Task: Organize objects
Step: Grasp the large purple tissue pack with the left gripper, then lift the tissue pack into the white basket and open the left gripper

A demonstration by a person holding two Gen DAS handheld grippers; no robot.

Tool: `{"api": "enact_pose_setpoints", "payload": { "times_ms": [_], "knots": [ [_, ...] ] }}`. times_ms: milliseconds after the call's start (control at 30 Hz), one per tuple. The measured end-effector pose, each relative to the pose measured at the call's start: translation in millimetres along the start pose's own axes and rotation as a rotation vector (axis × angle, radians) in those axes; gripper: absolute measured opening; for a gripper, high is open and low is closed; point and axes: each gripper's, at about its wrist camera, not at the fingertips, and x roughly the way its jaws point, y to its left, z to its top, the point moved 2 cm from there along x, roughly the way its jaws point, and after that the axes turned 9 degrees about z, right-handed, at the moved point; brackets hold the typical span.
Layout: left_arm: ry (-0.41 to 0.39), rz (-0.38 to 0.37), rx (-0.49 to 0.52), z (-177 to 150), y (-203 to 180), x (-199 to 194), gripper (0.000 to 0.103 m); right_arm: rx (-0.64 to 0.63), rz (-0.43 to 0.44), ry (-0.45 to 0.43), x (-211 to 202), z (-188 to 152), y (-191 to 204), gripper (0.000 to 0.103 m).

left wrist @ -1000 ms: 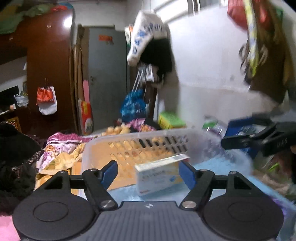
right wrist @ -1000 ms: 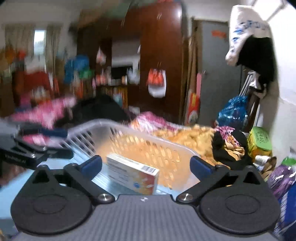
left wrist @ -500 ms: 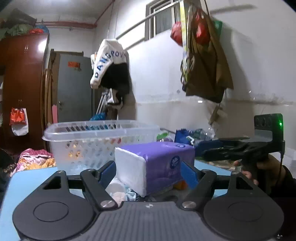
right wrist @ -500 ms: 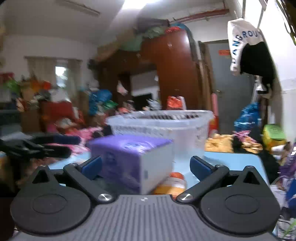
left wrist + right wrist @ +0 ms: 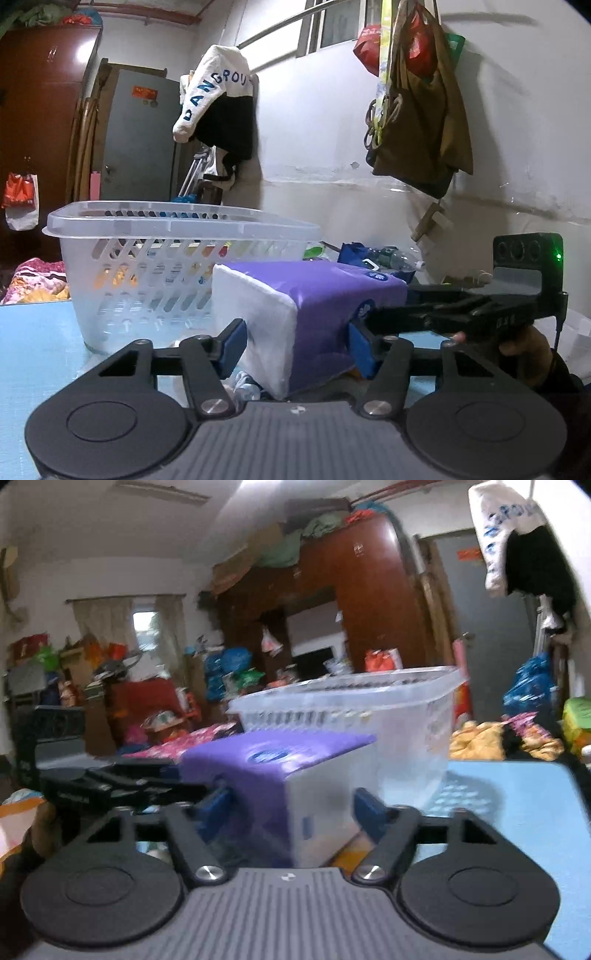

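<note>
A purple and white tissue pack lies on the blue table in front of a clear plastic basket. My left gripper is low at the table with its blue pads on either side of the pack, touching or nearly touching it. My right gripper comes from the other side, open, its pads flanking the same pack; a gap shows on its right side. The right gripper also shows in the left wrist view. The basket stands just behind the pack.
Small items, one orange, lie on the table under and beside the pack. The blue table extends right. Bags and a jacket hang on the wall. Bottles and clutter lie by the wall.
Both grippers dropped from above the basket to table level and closed in around the tissue pack. The left gripper's pads have narrowed onto the pack.
</note>
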Motion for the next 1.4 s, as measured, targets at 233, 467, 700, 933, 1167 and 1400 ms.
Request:
{"api": "enact_pose_setpoints", "payload": {
  "times_ms": [233,467,700,933,1167,1400],
  "knots": [
    [-0.042,0.017,0.058,-5,-13,-11,0.058,-0.073,-0.040,-0.010,-12,-1,15,0.067],
    [-0.065,-0.045,0.072,-8,-15,-31,0.051,-0.070,0.009,-0.042,-27,-2,18,0.063],
    [-0.094,-0.084,0.077,-11,-20,-48,0.047,-0.111,0.005,-0.080,-36,2,30,0.060],
    [-0.128,-0.071,0.075,-12,-19,-58,0.046,-0.155,0.000,-0.104,-29,8,34,0.059],
    [-0.182,-0.046,0.097,8,-22,-69,0.046,-0.199,0.012,-0.129,-29,36,34,0.058],
    [-0.233,0.003,0.124,56,-19,-71,0.046,-0.207,0.035,-0.129,-15,72,25,0.058]
  ]
}}
